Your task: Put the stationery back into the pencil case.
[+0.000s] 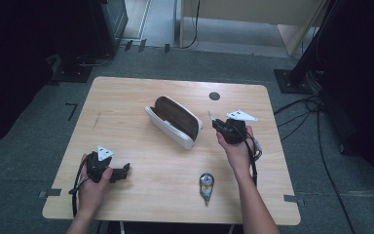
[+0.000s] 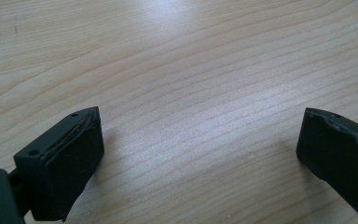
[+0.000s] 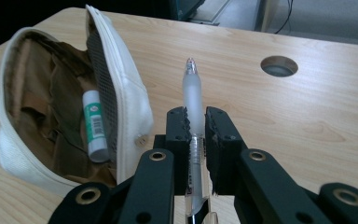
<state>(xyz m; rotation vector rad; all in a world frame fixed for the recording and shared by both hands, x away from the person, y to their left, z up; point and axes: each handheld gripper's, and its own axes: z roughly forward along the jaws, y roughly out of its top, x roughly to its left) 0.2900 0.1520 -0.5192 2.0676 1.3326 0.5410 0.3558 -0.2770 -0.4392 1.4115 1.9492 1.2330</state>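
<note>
Pen (image 3: 193,100) is a frosted clear plastic barrel with a small reddish tip at the far end, slim, pointing away from the camera in the right gripper view; in the high view it sticks up and left out of the right gripper (image 1: 217,124), above the table just right of the pouch. Pouch (image 1: 174,121) is a white zip pencil case lying open mid-table, brown lining, mouth facing up; the right gripper view shows a white glue stick (image 3: 94,126) with a green label and barcode lying inside against the mesh side wall. Table (image 1: 141,185) is light wood grain with rounded corners and a round cable hole (image 1: 214,96) near the far edge. A small metal-and-clear item, maybe a tape dispenser (image 1: 206,185), lies near the front edge, well apart from the pouch. Floor is grey carpet with black stands and loose cables at the right, a dark cabinet at the far left, and a pale wood panel at the back. Right gripper: jaws narrow, clamped on the pen barrel from both sides, pen running lengthwise between the pads, held clear of the table. Left gripper (image 1: 119,173) sits low at the front left of the table in the person's left hand (image 1: 93,187); its own view shows jaws spread wide with bare wood between them, holding nothing.
</note>
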